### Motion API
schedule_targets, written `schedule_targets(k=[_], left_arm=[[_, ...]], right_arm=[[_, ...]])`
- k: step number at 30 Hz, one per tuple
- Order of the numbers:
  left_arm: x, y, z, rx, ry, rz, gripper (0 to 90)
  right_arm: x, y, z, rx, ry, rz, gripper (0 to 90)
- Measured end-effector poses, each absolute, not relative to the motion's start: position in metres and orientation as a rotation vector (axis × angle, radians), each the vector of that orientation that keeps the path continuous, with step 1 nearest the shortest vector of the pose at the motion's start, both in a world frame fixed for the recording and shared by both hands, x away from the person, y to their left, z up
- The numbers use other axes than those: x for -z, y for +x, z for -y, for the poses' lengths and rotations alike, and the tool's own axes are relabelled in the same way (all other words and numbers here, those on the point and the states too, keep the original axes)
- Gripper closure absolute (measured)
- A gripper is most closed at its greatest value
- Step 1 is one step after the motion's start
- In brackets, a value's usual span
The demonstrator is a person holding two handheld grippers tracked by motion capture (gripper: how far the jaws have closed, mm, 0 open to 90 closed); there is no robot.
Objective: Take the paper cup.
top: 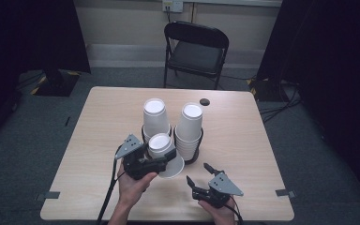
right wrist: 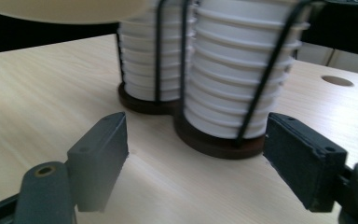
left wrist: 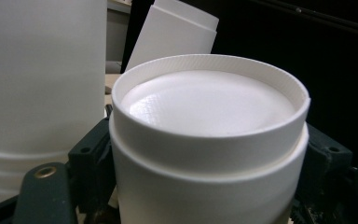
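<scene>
A light, thin-walled cup (left wrist: 208, 140) is pinched by the left gripper's (top: 146, 161) jaws; the crushable wall is best gripped gently. The right gripper's (top: 198, 177) jaws are spread, empty.

Light wood table (top: 103, 140), pale grain top. Two dark round holder bases (right wrist: 214, 144) with black wire uprights sit near the centre, side by side and touching, each stacked with white paper cups (top: 189, 126). A small round hole (top: 204, 101) lies near the far edge.
</scene>
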State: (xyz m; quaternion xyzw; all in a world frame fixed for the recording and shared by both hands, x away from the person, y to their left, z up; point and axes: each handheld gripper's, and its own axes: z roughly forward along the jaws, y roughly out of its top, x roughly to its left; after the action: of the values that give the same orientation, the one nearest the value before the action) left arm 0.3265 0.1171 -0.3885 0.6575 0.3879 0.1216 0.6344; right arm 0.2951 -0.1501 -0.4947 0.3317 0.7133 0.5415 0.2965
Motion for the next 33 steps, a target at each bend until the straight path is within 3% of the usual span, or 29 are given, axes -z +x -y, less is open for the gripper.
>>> schedule_targets(k=[6,9,33], left_arm=[[0.402,0.318,-0.124,-0.177,1.437,-0.925,21.4],[0.409,0.319,-0.125,-0.145,1.439,-0.932,21.5],[0.442,0.314,-0.124,0.077,1.296,-1.019,21.6]], right_arm=[[0.495,0.287,0.138,-1.507,0.819,-1.898,27.9],[0.495,0.283,0.134,-1.532,0.783,-1.92,34.9],[0.494,0.278,0.122,-1.672,0.585,-1.797,54.8]])
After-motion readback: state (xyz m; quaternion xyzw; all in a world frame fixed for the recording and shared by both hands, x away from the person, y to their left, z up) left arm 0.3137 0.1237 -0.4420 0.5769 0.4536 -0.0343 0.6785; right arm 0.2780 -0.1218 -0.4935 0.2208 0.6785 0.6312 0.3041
